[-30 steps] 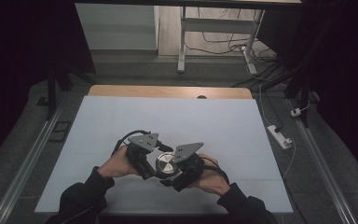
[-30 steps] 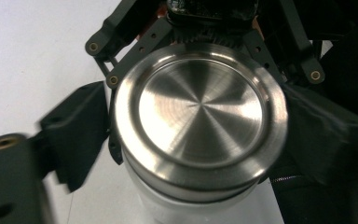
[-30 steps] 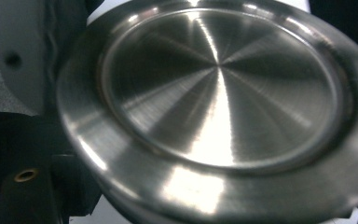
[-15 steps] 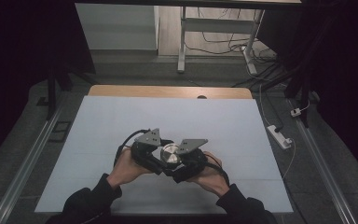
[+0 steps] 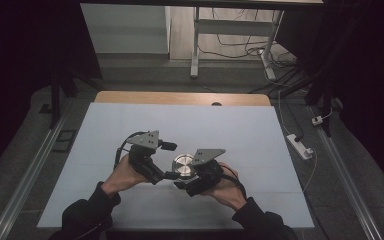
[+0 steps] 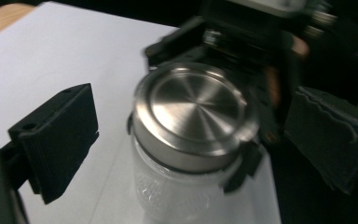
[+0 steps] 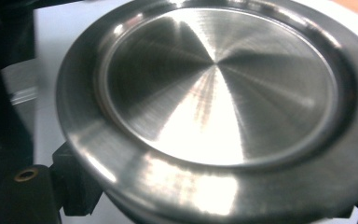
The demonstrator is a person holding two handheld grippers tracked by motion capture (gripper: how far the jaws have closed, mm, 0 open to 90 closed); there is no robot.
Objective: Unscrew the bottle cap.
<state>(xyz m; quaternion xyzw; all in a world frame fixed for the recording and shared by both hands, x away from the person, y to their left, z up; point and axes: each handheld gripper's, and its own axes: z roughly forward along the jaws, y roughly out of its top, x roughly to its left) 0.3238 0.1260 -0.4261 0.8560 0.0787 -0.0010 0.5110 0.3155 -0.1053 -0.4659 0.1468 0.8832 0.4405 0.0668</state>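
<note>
Tongs in your left hand (image 6: 186, 140) had just sprung apart off the lid (image 6: 196, 112), while your right tongs (image 5: 192, 177) clamped the jar (image 6: 177, 191) on the desk (image 5: 105, 130); regrip for another twist.

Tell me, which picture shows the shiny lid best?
The left gripper view: the whole lid shows, sitting on its glass jar. The right gripper view has the lid so close that its edges are cut off. The high view shows it small, between both grippers.
</note>
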